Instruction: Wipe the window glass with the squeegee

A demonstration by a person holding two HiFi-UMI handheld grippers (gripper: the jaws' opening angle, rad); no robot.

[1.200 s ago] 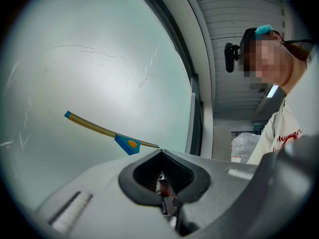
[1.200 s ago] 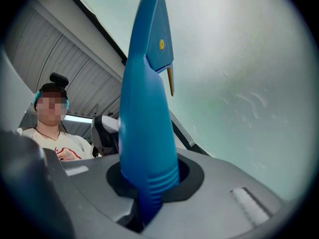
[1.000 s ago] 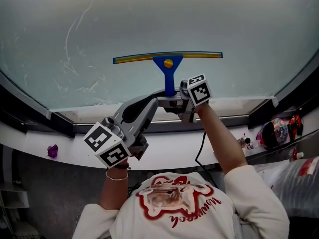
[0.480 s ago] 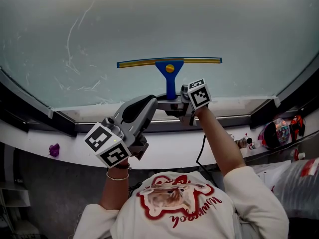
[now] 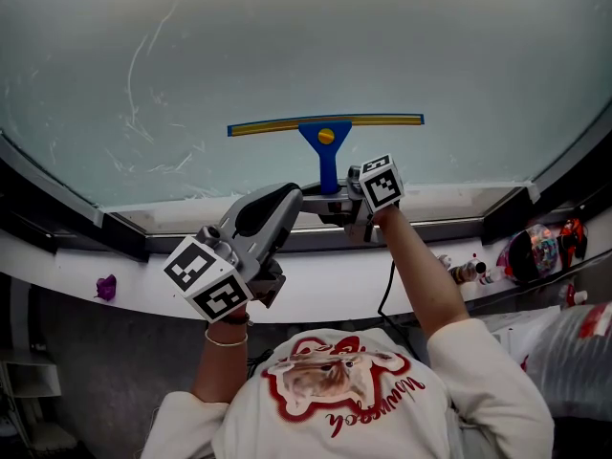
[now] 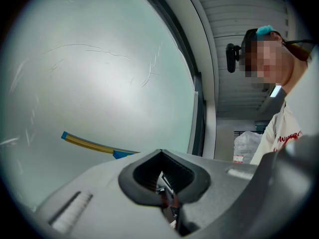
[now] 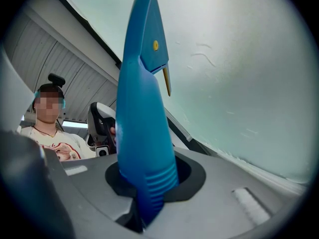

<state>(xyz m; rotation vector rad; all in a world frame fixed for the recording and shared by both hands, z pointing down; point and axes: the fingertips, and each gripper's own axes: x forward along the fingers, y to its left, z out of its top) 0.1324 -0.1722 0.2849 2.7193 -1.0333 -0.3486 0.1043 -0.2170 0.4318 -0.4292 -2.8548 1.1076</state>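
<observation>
We see the squeegee [image 5: 325, 127] lower on the window glass [image 5: 402, 36] than a second ago, its yellow blade flat on the pane just above the sill [image 5: 449, 199]. Our right gripper [image 5: 335, 195] has come down with it, and its jaws have just been easing wider, yet they grip the blue handle [image 7: 144, 133]. Our left gripper [image 5: 285, 199] rests beside it, jaws together on nothing, and the white plastic bag [image 5: 572, 344] at the right hides its contents.
</observation>
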